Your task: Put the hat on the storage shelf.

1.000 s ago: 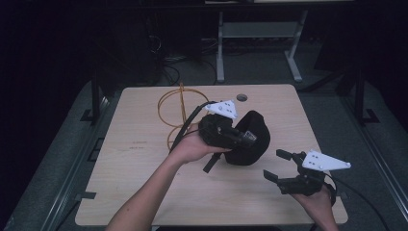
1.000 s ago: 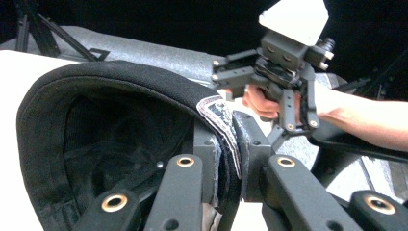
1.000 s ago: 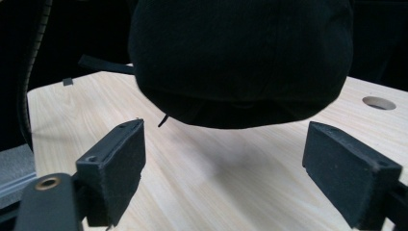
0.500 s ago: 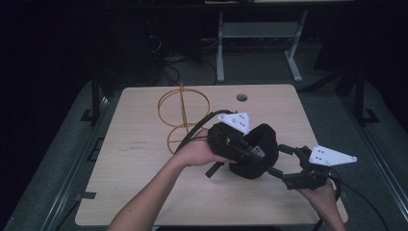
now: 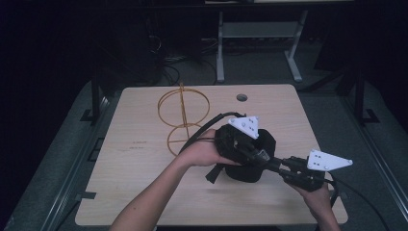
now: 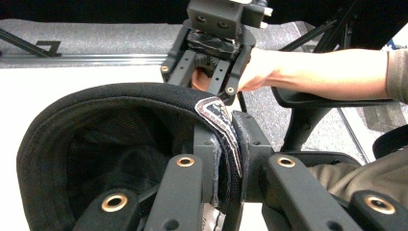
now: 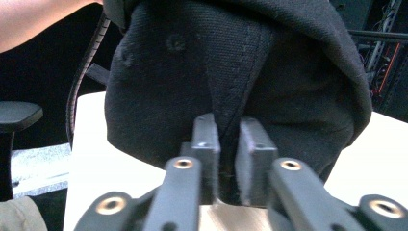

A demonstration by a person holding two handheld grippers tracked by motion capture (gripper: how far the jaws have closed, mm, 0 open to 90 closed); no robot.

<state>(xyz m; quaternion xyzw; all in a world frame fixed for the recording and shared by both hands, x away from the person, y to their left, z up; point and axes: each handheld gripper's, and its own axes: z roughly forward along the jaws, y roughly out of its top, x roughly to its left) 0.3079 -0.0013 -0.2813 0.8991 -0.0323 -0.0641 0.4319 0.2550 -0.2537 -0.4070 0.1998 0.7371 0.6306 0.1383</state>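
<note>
Two grippers: both are closed on one black cap (image 5: pixel 252 161), which is held up off the table (image 5: pixel 144 159) between them
Left gripper (image 5: pixel 250 151): its jaws are clenched on the cap's rim, with the sweatband and a small woven label pinched between them, as the left gripper view shows
Right gripper (image 5: pixel 279 166): its jaws are pressed together on a fold of the cap's crown along a seam, as the right gripper view shows
Cap (image 6: pixel 120 144): seen from the left gripper, its hollow inside opens to the left of the jaws; from the right gripper, its dark outer cloth (image 7: pixel 231 72) rises straight ahead of the jaws
Left hand (image 5: pixel 204 151): wrapped around the left gripper's body, just behind the cap
Right hand (image 5: pixel 320 195): holds the right gripper from below, to the right of the cap
Wire stand (image 5: pixel 183 118): golden rings on a post, standing on the table beyond the left gripper, apart from the cap
Cable (image 5: pixel 204 127): black, curving from the left gripper toward the wire stand
</note>
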